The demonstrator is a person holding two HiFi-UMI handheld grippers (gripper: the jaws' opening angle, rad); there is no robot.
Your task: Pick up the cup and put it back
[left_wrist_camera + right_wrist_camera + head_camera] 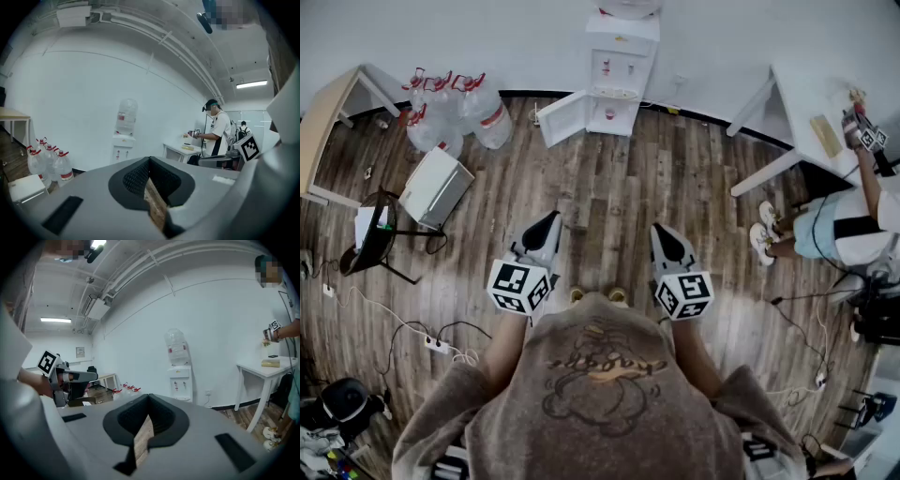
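Note:
I stand on a wooden floor and hold both grippers out in front of me, level, pointing at a white water dispenser (619,66) by the far wall. My left gripper (550,221) is shut with nothing between its jaws; in the left gripper view (150,161) only a sliver of floor shows between its pads. My right gripper (660,232) is shut and empty as well, as the right gripper view (149,399) shows. The dispenser's lower door hangs open to the left. I cannot make out a cup in any view.
Several big water bottles (450,112) and a white box (436,186) stand at the left, with a black stool (375,234) and a power strip (438,345) nearer me. At the right, another person (853,216) works at a white table (806,103).

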